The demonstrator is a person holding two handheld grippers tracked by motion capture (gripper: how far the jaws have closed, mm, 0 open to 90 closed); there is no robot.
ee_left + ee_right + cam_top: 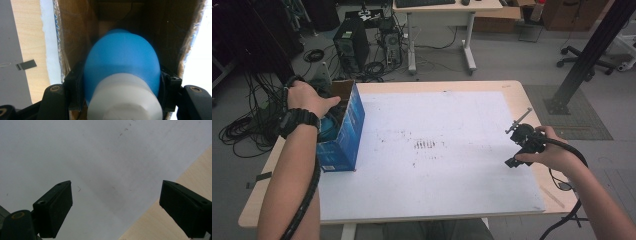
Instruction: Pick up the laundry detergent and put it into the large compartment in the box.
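A light-blue rounded object with a white cap end (122,62) sits between the jaws of my left gripper (122,83), which is shut on it. The object is inside an open box, brown cardboard within (75,37) and blue outside (346,132), standing at the table's left edge. In the high view the left hand (307,100) reaches into the box top and the blue object (328,127) peeks out. My right gripper (116,207) stands open with nothing between its jaws, over the white mat (100,157). It is held at the table's right side (518,150).
The white mat (437,150) covers most of the wooden table (517,95). The right gripper hovers near the mat's right edge by bare wood (162,225). Beyond the table stand a computer tower (351,45), floor cables (242,130), a desk (442,10) and a black post (587,55).
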